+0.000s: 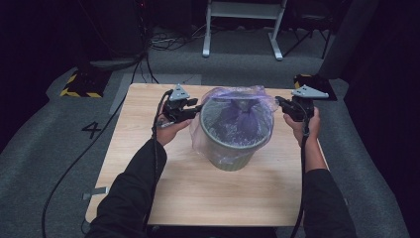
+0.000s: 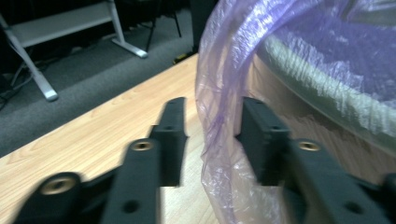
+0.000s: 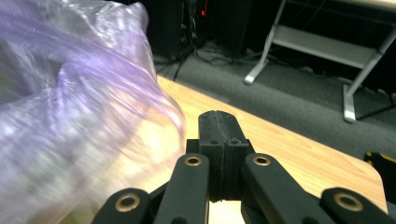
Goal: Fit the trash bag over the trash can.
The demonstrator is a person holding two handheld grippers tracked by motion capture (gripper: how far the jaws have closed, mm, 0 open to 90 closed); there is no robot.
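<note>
Bin (image 1: 233, 148) mid-table (image 1: 148, 198), purple bag (image 1: 257, 96) draped over its rim. Left gripper (image 2: 212, 135) at bin's left side, jaws part open, bag film hanging between them, pads not pinching. Right gripper (image 3: 219, 140) at bin's right side, jaws fully closed, empty, beside bag.

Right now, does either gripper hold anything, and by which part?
Neither holds anything. The left gripper is open, with the purple bag's hanging edge between its jaws, not pinched. The right gripper is shut on nothing beside the bag.
</note>
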